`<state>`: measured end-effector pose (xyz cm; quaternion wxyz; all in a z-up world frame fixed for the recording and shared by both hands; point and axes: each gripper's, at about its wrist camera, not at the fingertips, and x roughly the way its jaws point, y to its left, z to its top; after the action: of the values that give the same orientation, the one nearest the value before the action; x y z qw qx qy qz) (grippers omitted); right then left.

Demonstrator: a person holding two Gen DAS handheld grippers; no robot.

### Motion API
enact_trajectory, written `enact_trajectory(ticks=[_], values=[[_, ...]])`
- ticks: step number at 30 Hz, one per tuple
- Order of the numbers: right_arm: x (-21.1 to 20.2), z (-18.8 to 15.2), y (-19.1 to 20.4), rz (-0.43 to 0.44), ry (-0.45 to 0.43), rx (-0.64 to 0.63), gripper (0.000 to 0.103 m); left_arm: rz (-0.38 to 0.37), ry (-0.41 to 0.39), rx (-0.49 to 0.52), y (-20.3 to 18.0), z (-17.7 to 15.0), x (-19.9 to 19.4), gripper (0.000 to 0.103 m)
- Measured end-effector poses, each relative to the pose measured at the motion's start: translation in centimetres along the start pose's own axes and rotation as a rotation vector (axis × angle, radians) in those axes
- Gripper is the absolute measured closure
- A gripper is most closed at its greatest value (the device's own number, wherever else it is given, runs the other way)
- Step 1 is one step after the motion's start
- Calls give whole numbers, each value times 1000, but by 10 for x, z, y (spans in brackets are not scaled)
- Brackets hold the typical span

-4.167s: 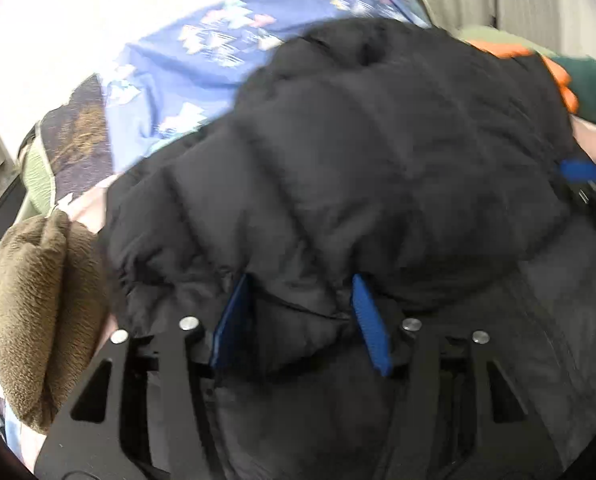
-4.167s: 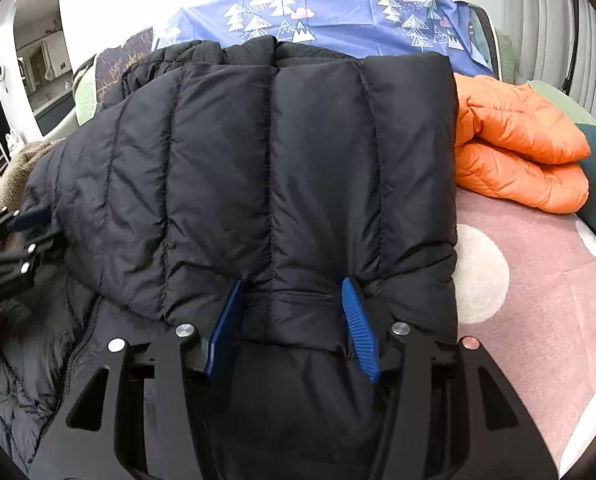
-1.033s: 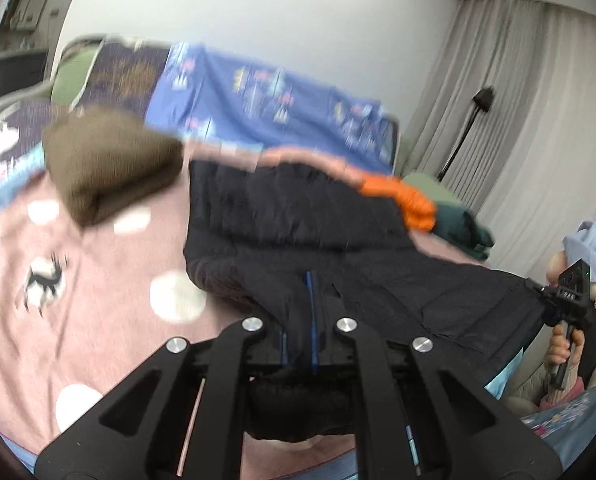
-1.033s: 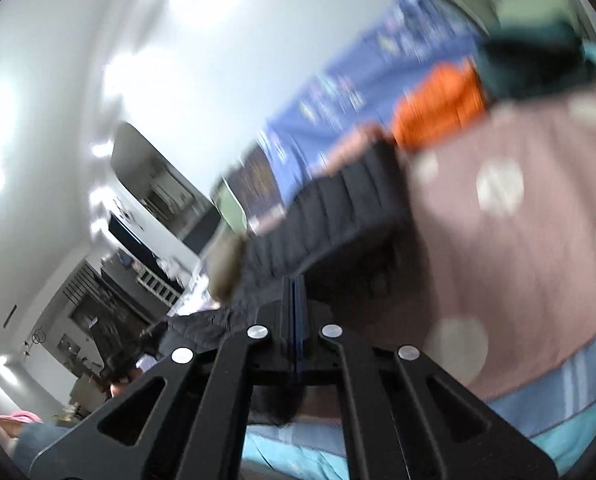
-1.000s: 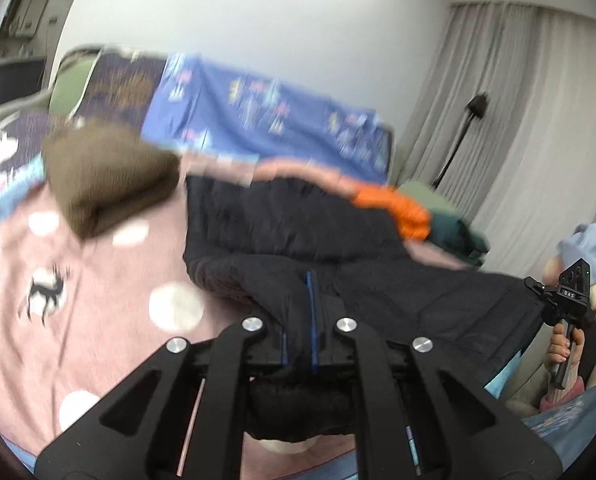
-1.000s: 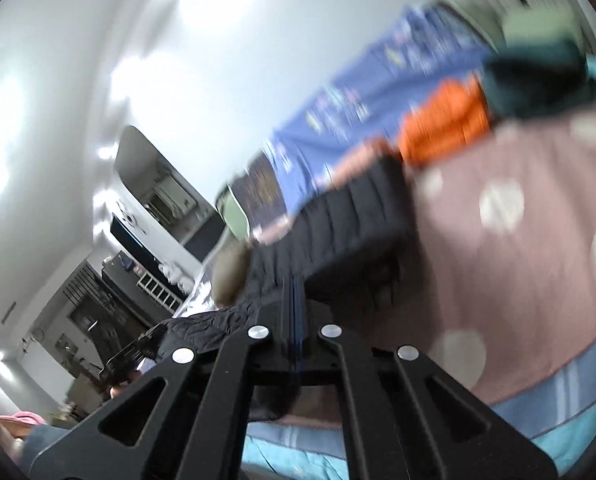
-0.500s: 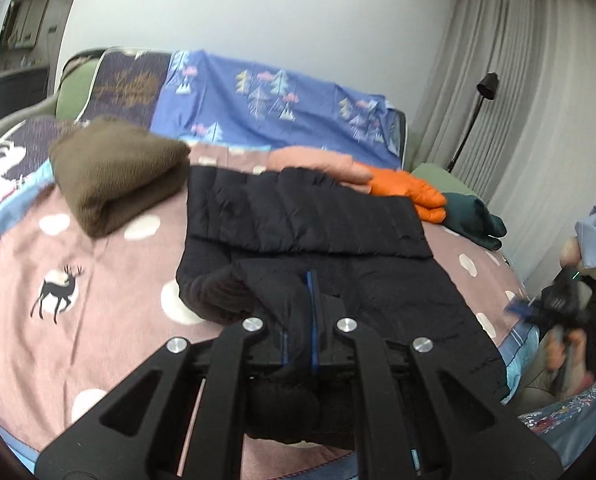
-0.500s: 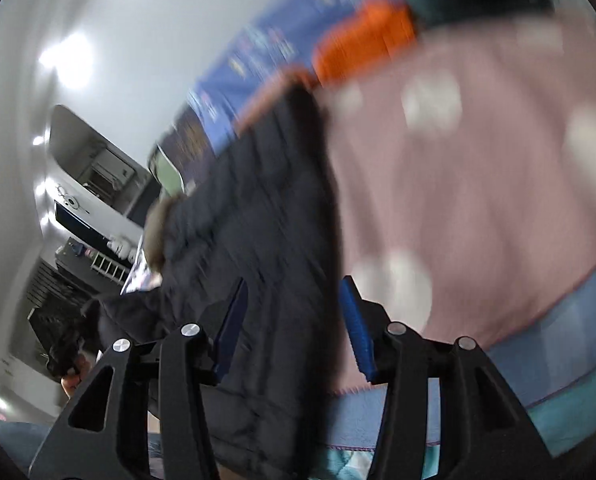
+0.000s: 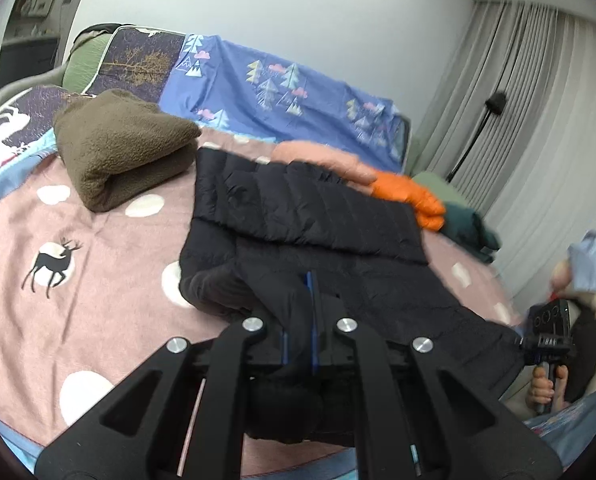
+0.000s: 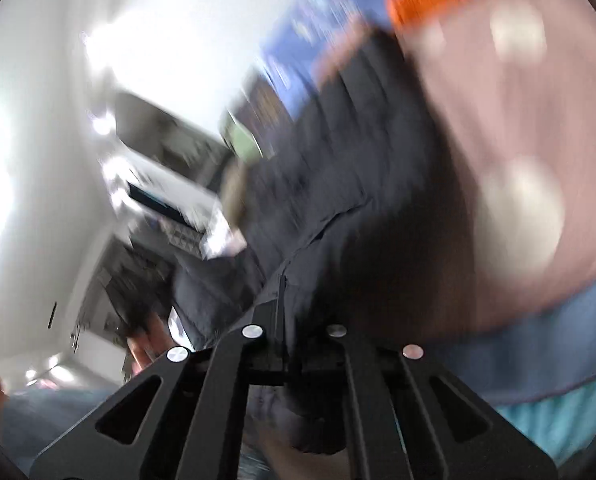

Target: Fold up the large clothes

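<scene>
Two tongs grip the near hem of the black puffer jacket (image 9: 305, 216), which lies across the pink dotted bed (image 9: 78, 248) in the middle of the left wrist frame, its upper part already doubled over. The left tongs (image 9: 298, 344) are clamped on the hem at lower centre. The right tongs (image 10: 284, 344), in a heavily blurred frame, are pressed together on dark fabric at lower centre. The step in hand looks like the second fold. Next, both corners likely need lifting together and carrying toward the far edge, kept level so the filling lies flat.
</scene>
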<state>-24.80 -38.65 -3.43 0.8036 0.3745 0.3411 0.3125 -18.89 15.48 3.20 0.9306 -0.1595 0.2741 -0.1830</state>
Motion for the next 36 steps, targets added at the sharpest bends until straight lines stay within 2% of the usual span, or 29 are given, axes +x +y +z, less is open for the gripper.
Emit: enact_trajectory(ticks=[4, 7, 10, 12, 15, 18, 21, 26, 28, 31, 34, 36], values=[[-47, 23, 63, -17, -153, -183, 100, -96, -106, 32, -24, 16, -36, 97], [-68, 32, 100, -52, -251, -301, 99, -92, -154, 78, -44, 24, -56, 97], [-73, 44, 98, -85, -278, -310, 98, -76, -163, 92, -48, 30, -58, 97], [-55, 60, 87, -104, -278, -269, 97, -72, -152, 98, -47, 36, -48, 96], [-19, 86, 67, -142, -284, -206, 97, -43, -116, 116, -43, 54, -15, 96], [10, 117, 42, -184, -296, -134, 96, 13, -60, 104, -29, 80, 39, 96], [49, 158, 12, -258, -263, -69, 96, 58, -9, 83, -12, 98, 84, 96], [106, 189, -29, -388, -198, -23, 95, 133, 125, 34, 25, 102, 171, 94], [126, 196, -45, -450, -179, -24, 92, 147, 155, 19, 35, 97, 196, 91], [143, 200, -65, -485, -153, 3, 80, 160, 200, -9, 50, 88, 226, 89], [144, 200, -65, -469, -138, -22, 70, 158, 218, -17, 55, 84, 236, 89], [135, 199, -56, -444, -141, -52, 50, 146, 210, -22, 56, 83, 232, 83]])
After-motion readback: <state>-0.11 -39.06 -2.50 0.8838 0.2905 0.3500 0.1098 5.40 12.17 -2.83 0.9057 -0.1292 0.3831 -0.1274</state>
